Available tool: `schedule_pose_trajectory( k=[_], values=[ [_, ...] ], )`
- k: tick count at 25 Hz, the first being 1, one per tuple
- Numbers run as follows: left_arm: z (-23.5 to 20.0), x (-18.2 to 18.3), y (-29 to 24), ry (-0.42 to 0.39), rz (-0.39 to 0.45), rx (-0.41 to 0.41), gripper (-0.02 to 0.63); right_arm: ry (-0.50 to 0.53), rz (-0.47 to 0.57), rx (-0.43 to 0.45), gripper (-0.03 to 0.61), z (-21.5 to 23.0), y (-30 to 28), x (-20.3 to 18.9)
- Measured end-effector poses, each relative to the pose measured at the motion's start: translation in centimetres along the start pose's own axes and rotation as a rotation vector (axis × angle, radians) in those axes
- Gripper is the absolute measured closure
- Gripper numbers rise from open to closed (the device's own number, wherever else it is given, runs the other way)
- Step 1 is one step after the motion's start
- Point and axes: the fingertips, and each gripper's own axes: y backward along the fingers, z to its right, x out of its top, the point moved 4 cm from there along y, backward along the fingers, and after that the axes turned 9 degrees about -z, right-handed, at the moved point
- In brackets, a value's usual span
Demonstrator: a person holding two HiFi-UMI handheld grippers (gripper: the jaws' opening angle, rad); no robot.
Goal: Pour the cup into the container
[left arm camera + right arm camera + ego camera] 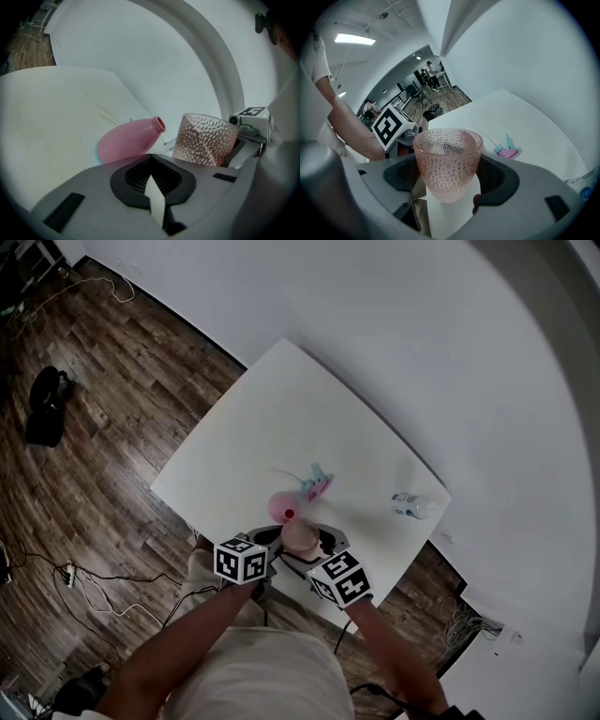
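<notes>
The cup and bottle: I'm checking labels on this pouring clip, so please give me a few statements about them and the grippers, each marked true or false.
1. The right gripper holds the pink dimpled cup between its jaws. True.
2. The pink bottle has a cap screwed on. False: its mouth is open, with no cap on it.
3. The left gripper has its jaws spread wide. False: they are together, with the bottle beyond them, not between them.
4. A pink and blue spray head lies on the white table. True.
5. The left gripper carries the cup. False: the cup is in the right gripper.
</notes>
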Motion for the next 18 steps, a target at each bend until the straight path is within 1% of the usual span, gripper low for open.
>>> schedule_pose_trajectory(
  k=[18],
  values=[
    [-0.02,-0.21,-0.18,0.024,-0.002,-0.011,0.604,-0.026,-0.082,0.002,0.210,0.24,-0.24,0.07]
  ],
)
